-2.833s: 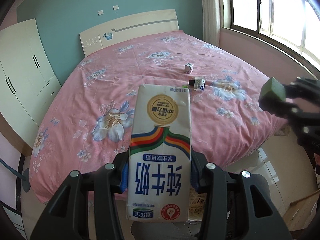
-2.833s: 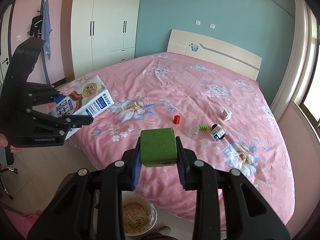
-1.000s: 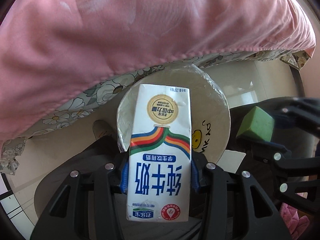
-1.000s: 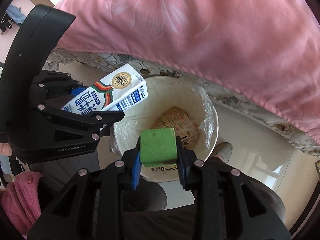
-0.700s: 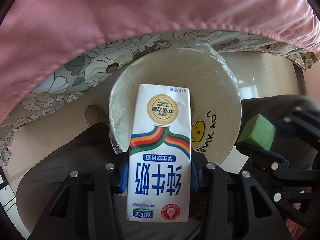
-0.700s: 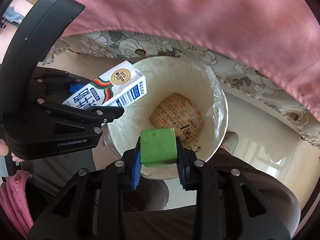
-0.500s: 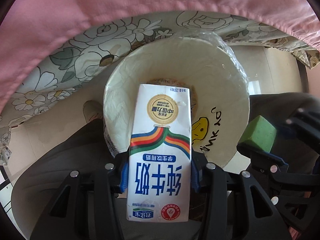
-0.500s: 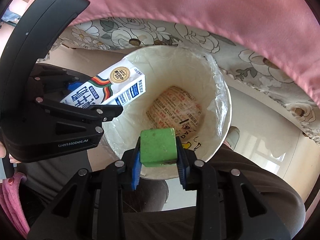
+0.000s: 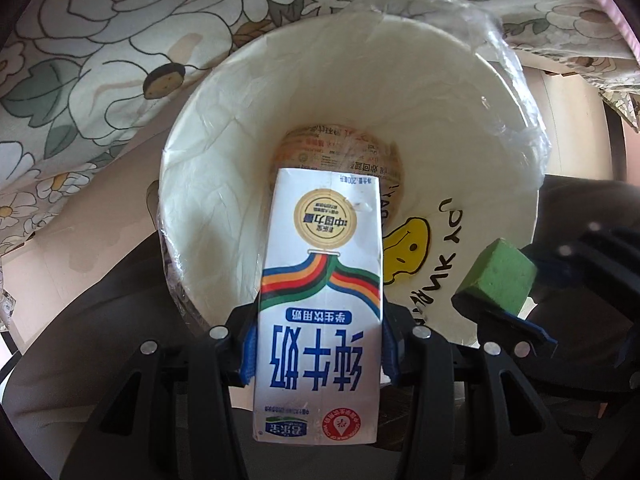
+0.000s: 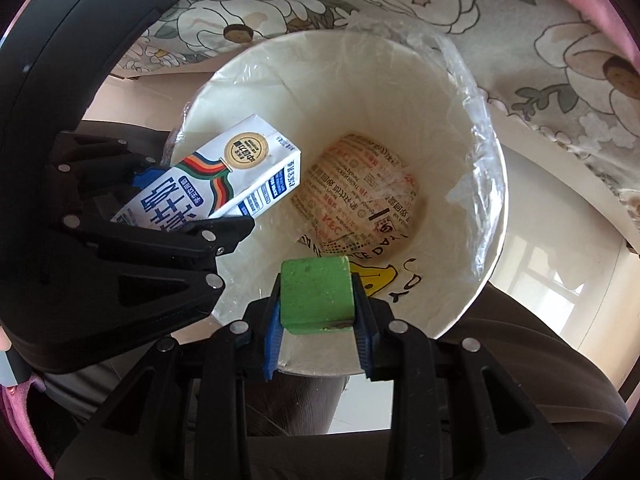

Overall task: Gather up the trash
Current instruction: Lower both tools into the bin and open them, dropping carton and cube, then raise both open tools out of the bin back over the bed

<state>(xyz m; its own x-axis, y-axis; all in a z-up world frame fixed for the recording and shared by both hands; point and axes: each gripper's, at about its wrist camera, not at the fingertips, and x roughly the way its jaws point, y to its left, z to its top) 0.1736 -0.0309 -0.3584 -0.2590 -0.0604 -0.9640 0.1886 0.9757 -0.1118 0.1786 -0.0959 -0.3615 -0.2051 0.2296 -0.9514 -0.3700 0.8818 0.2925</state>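
Both grippers hang over the mouth of the waste bin [image 10: 460, 92], which stands on the floor tight against the flowered bed skirt [image 9: 100, 40], and each is tipped steeply down so that whatever it lets go should fall inside and not onto the floor. The left gripper [image 9: 318, 344] is clamped on a milk carton [image 9: 320, 288], blue pads pressed flat to the carton's two narrow sides near its lower half, the far end of the carton reaching in past the near rim of the bin. That grip across the short width looks sensible to me: the carton is a smooth, stiff, printed box, tall and flat-faced, and its sides give the pads something square to bear on. The right gripper [image 10: 316, 320] is closed on a green block [image 10: 316, 294], a matte, slightly pitted cube with softened edges, foam or painted wood, I cannot tell which; it sits just above the bin's near rim, beside the carton and clear of it. The bin itself is a pale round bucket, wider at the top, with a yellow cartoon and lettering on its outer wall and a thin, crinkled clear liner [image 10: 476, 160] folded over the rim. At the bottom lies a crumpled printed paper wrapper [image 10: 360, 192], directly below both loads. Neither piece has been dropped yet.
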